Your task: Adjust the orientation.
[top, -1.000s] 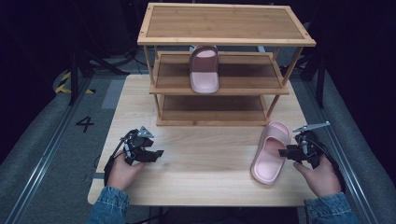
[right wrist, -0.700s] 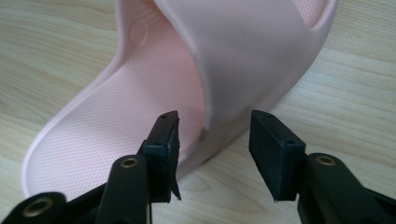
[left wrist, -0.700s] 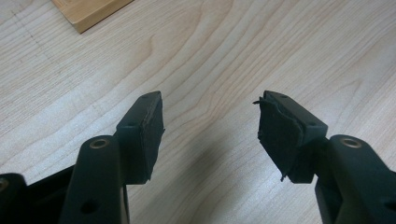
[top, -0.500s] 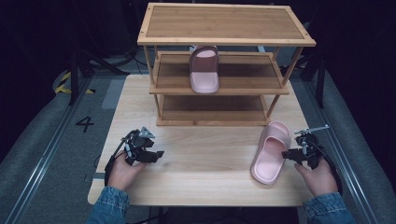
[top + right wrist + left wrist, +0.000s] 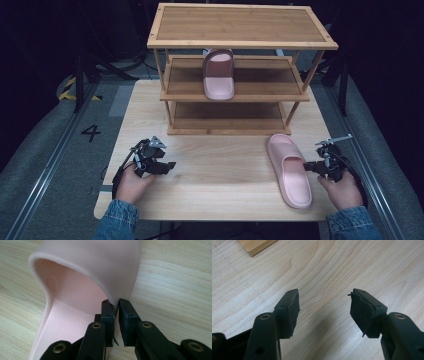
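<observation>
Since the earlier frame the right gripper has edged in against the pink slipper, and its fingers have just been closing: they now pinch the strap's edge where it meets the sole. The slipper lies flat on the desk, right of centre, in front of the wooden rack, whose middle shelf carries the second slipper. The left gripper rests low over bare desk, fingers spread wide and empty.
</observation>
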Demonstrator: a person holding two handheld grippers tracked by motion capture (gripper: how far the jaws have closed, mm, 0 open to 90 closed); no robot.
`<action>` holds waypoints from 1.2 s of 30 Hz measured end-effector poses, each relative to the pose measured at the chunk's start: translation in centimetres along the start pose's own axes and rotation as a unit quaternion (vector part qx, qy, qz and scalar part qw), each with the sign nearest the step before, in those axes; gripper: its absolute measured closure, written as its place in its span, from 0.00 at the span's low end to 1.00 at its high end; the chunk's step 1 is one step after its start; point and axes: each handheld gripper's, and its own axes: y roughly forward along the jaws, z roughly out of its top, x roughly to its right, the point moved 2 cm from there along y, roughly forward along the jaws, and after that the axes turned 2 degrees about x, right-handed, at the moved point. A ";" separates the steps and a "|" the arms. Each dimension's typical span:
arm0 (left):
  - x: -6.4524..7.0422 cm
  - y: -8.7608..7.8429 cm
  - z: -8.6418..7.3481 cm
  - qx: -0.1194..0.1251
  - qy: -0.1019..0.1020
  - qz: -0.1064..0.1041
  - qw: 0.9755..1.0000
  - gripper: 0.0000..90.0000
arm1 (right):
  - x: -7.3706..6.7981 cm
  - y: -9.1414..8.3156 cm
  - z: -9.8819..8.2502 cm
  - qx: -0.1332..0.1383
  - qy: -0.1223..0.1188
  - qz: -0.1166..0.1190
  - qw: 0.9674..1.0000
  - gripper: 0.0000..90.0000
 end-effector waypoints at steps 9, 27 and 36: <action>0.0 0.0 0.0 0.000 0.000 -0.001 1.000 0.45 | -0.3 -0.2 0.1 0.004 -0.011 0.006 1.000 0.95; -0.2 -0.2 -0.5 -0.001 -0.006 0.004 1.000 0.45 | -2.3 -3.1 1.6 0.038 -0.040 0.034 0.998 0.96; -0.7 0.0 -0.8 0.001 -0.010 -0.001 1.000 0.45 | -3.2 -5.2 3.7 0.061 -0.053 0.053 0.995 0.96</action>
